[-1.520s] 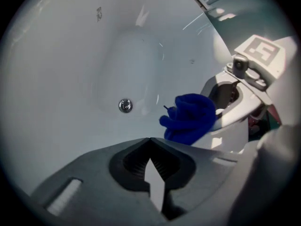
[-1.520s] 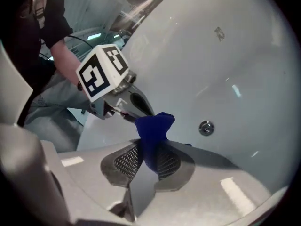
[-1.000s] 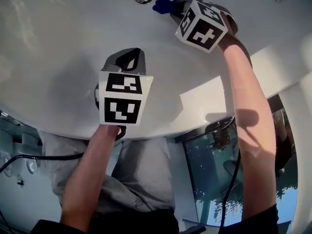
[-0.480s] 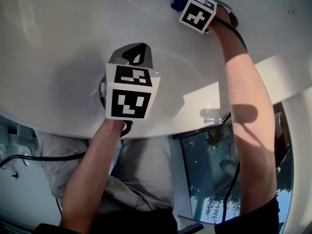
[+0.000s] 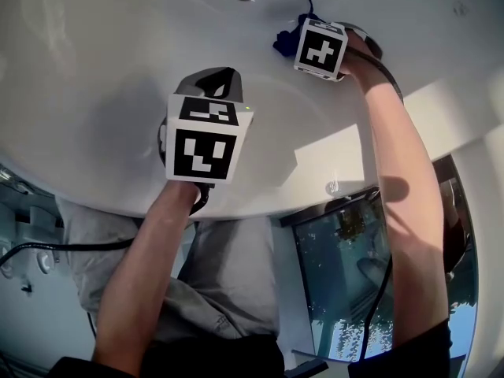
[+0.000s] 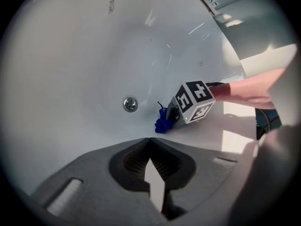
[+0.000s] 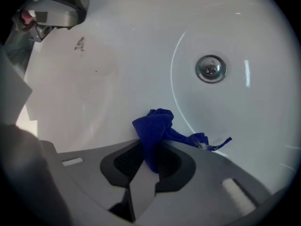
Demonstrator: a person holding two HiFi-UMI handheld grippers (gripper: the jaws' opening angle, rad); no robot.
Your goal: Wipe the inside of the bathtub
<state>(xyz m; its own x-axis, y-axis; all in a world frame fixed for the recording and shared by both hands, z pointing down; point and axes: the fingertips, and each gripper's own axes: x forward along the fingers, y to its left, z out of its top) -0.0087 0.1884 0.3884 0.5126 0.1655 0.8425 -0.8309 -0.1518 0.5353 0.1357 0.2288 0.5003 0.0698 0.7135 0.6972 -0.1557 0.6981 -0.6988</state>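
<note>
One blue cloth [image 7: 153,128] clamped in right claw [image 7: 149,147], left claw [image 6: 150,140] closed, empty, white bathtub [image 5: 94,69]

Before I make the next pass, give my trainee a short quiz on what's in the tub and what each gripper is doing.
1. True or false: the left gripper holds the blue cloth.
2. In the right gripper view, the drain lies: A) up and to the right of the cloth; B) under the cloth; C) between the fingers.
3. Fill in: the right gripper has its fingers closed on the ____.
Key: 1 false, its fingers are together with nothing between them. 2 A. 3 blue cloth, inside the white bathtub.
</note>
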